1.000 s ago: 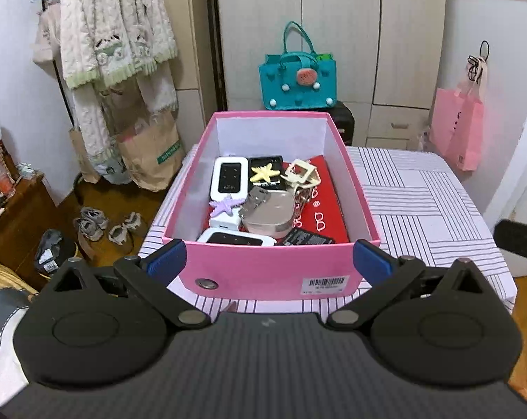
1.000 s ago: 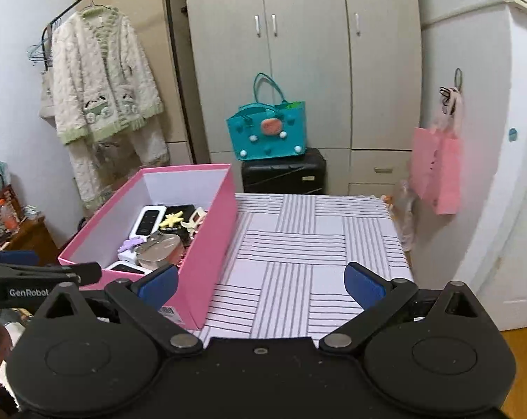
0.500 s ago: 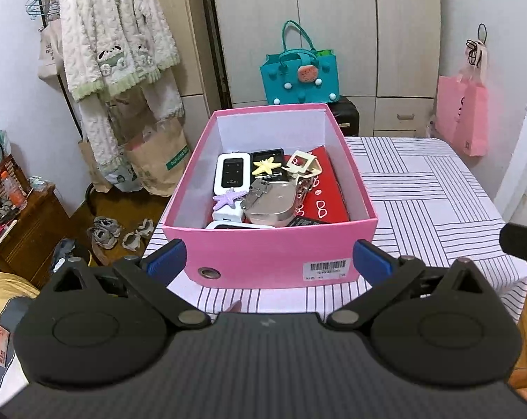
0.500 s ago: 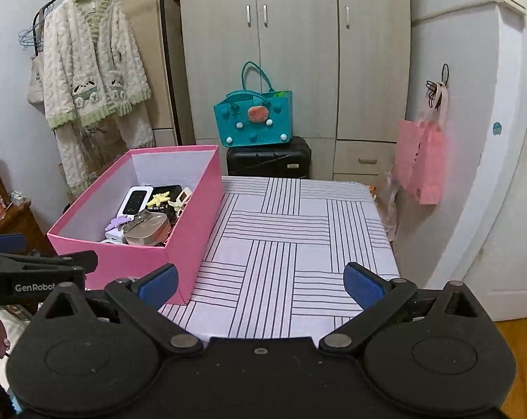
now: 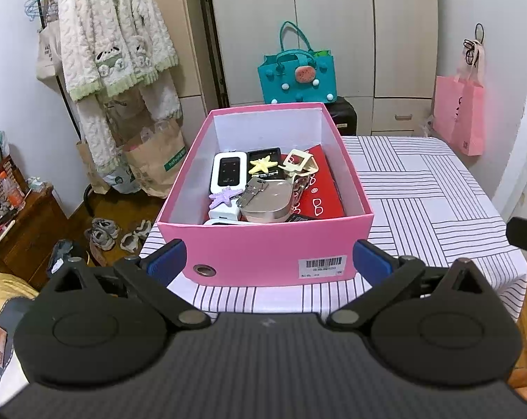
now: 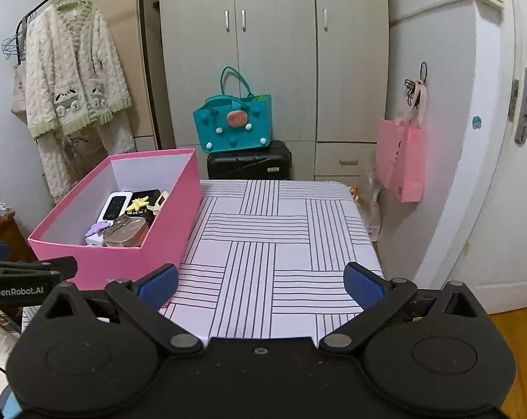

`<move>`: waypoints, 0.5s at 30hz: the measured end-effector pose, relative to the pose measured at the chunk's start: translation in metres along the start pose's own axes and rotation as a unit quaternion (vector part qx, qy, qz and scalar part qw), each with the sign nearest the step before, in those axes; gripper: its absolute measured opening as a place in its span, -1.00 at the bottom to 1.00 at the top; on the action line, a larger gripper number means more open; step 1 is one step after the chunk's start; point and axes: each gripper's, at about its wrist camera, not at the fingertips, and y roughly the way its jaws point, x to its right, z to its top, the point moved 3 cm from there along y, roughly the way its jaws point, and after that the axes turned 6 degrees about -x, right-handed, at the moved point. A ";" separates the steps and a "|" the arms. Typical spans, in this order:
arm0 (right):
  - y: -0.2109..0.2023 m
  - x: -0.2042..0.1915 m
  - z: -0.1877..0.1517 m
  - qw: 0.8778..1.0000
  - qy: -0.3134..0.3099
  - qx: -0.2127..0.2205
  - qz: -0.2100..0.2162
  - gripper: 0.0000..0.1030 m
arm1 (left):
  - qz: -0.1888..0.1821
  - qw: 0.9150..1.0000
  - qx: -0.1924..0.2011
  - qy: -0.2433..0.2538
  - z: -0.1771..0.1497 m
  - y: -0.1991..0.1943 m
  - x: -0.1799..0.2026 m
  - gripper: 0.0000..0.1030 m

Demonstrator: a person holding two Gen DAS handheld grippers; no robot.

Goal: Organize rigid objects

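Both claws stand with fingers wide apart and hold nothing. The left claw [image 5: 267, 256] hangs just short of the pink box's [image 5: 263, 244] near wall; the right claw [image 6: 260, 286] faces bare striped counter [image 6: 281, 244] to the right of the box. Inside the box lie a white device [image 5: 228, 172], yellow star [image 5: 262, 164], purple star [image 5: 222, 198], metal tin [image 5: 268, 203] and red booklet [image 5: 321, 192], loosely heaped. This looks like the start or the end of a sort. Any next move calls for reaching over the near wall of the box and choosing one piece.
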 end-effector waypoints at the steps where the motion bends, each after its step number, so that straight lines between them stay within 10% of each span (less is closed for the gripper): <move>1: -0.001 0.000 -0.001 1.000 0.001 0.001 0.002 0.98 | -0.001 1.000 0.004 -0.003 -0.001 -0.002 0.000 1.00; 15: -0.002 -0.002 -0.006 1.000 -0.001 0.014 -0.003 0.98 | -0.001 1.000 0.019 0.000 -0.007 -0.011 0.002 1.00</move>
